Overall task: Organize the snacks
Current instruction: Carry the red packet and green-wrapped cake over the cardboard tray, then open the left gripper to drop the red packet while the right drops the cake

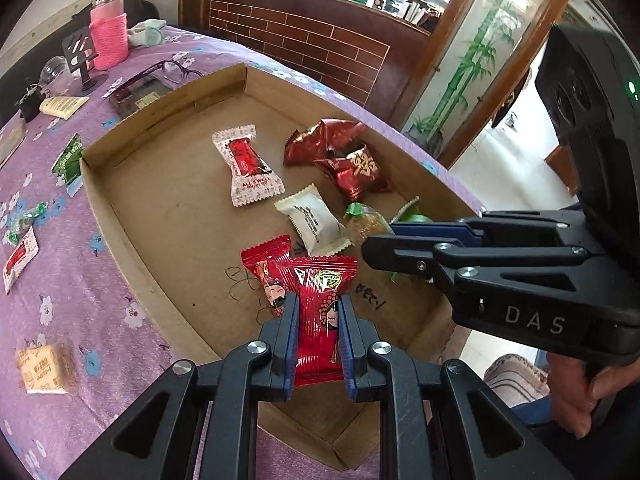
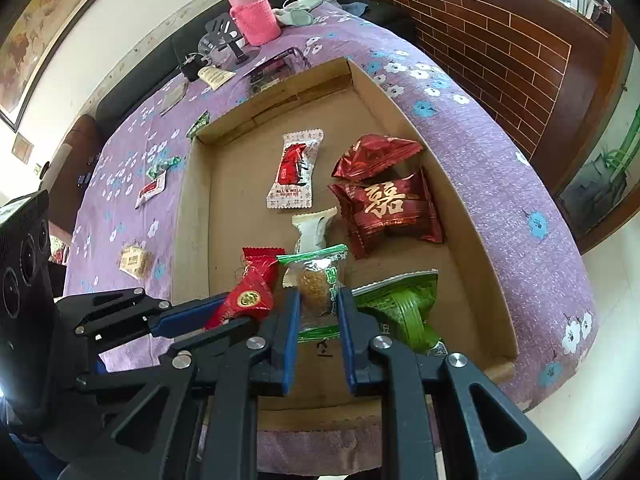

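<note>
A shallow cardboard tray (image 1: 132, 216) (image 2: 192, 216) on a purple flowered tablecloth holds several wrapped snacks. My left gripper (image 1: 319, 312) is shut on a bright red snack packet (image 1: 320, 300) over the tray's near end; that packet also shows in the right wrist view (image 2: 250, 298). My right gripper (image 2: 319, 308) is shut on a clear packet with green ends (image 2: 320, 288), beside a green packet (image 2: 404, 308). In the tray lie a white-and-red packet (image 1: 248, 164) (image 2: 294, 172), a white packet (image 1: 310, 220), dark red foil packs (image 1: 348, 156) (image 2: 388, 208) and another red packet (image 1: 266, 264).
Outside the tray on the cloth (image 1: 80, 300) lie loose snacks: a beige one (image 1: 42, 368) (image 2: 136, 260), a red-white one (image 1: 20, 258), green ones (image 1: 70, 158) (image 2: 162, 166). At the far end stand a pink-sleeved bottle (image 1: 108, 28) (image 2: 252, 12), glasses (image 1: 172, 70) and small clutter.
</note>
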Available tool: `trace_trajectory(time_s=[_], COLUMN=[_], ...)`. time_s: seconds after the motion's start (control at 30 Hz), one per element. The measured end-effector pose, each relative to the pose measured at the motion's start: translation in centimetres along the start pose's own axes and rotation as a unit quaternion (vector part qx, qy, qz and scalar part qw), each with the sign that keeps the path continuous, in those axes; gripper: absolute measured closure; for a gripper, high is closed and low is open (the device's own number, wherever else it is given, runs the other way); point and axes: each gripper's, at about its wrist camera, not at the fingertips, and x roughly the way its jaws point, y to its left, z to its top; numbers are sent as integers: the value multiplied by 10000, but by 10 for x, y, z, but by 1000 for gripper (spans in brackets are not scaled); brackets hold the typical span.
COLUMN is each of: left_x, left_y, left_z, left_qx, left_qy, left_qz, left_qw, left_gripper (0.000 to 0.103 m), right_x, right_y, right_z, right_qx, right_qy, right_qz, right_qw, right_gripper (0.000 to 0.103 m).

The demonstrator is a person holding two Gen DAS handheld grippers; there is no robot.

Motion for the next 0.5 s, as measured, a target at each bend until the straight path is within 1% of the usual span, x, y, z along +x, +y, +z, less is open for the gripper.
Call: trace_trajectory(time_s=[0.3, 0.5], left_x=[2, 1], left_y=[1, -3], left_z=[-1, -1], left_qx=[-13, 107], left_qy=[48, 43], left_qz=[33, 61], left_qw=[10000, 9999], left_gripper=[86, 86], right_x=[2, 0], right_y=[0, 0], right_z=[-1, -1], right_qx=[9, -8], right_qy=[44, 11], right_qz=[-9, -36], right_qw=[10000, 10000], right_gripper=[85, 85])
